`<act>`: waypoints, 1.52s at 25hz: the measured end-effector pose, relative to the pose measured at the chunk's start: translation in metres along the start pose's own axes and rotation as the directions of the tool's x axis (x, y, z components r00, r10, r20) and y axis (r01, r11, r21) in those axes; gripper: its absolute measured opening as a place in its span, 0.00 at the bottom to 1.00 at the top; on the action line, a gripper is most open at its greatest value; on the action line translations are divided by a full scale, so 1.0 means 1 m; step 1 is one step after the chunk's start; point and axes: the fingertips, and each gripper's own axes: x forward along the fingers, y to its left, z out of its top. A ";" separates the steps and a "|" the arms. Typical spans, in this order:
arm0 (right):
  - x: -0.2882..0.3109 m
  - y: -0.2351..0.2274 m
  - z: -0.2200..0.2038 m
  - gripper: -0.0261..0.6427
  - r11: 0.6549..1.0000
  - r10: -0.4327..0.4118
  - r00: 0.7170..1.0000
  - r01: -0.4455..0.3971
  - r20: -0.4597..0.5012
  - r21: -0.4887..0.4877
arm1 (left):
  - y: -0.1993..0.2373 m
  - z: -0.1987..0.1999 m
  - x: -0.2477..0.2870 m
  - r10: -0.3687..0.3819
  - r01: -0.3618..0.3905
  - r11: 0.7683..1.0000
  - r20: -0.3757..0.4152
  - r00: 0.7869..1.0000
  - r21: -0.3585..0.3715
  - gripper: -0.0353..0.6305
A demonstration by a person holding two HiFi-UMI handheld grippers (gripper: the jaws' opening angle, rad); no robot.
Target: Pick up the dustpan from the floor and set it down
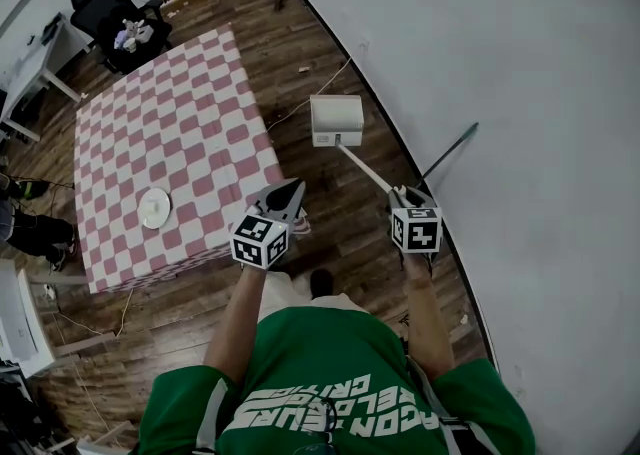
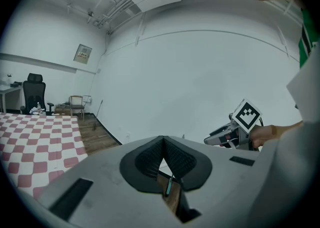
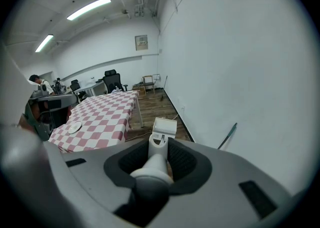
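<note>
As things stand: right gripper [image 1: 407, 195] clenched on the dustpan [image 1: 335, 121] by the top end of its handle [image 1: 368, 168]; left gripper [image 2: 162, 142] jaws closed tip to tip on nothing, idle beside the right
Dustpan: the handle slopes down and away from the right jaws to the white pan [image 3: 164, 128]
Pan spot: over the wood floor [image 1: 300, 153] near the wall [image 1: 520, 93], past the corner of the checked table [image 1: 170, 123]; can't tell if it rests on the floor or hangs just off it
Weight: looks like hollow plastic, so probably light and stiff
Behaviour: long handle with the pan at the far end, so expect swing and twist; a smooth round handle may spin in the pads
Hold: the top end is fine for carrying; lower on the handle would give better control at set-down, and the free left gripper could steady it mid-handle
Set-down: likely needs the pan flat before release, else the handle tips over
Print, shirt [image 1: 330, 373]: white lettering, upside down in the head view, can't read it reliably
Print, cubes [image 1: 416, 228]: marker squares only, no words
Print, pan: small label, too small to read
Print, far wall: framed sign [image 3: 141, 42], unreadable
Other: plate [image 1: 154, 208] on the table, teal rod [image 1: 450, 151] leaning on the wall
</note>
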 end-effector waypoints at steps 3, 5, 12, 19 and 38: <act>-0.003 -0.004 -0.008 0.21 1.000 -0.010 1.000 0.010 -0.003 0.018 | -0.003 -0.004 0.005 -0.017 0.017 1.000 -0.008 1.000 -0.002 0.06; -0.006 -0.007 -0.015 0.21 0.999 -0.019 1.000 0.019 -0.009 0.029 | -0.009 -0.005 0.010 -0.035 0.035 0.999 -0.013 0.999 -0.001 0.06; -0.021 -0.028 -0.043 0.21 0.996 -0.052 0.998 0.054 -0.029 0.066 | -0.037 -0.011 0.035 -0.118 0.118 0.993 -0.038 0.992 0.011 0.06; -0.047 -0.043 -0.077 0.21 0.987 -0.092 0.994 0.100 -0.066 0.125 | -0.073 -0.017 0.065 -0.243 0.246 0.969 -0.086 0.966 0.018 0.06; -0.093 -0.043 -0.159 0.21 0.840 -0.292 0.921 0.377 -0.259 0.391 | -0.135 -0.036 0.126 -0.612 0.630 0.776 -0.237 0.755 0.003 0.06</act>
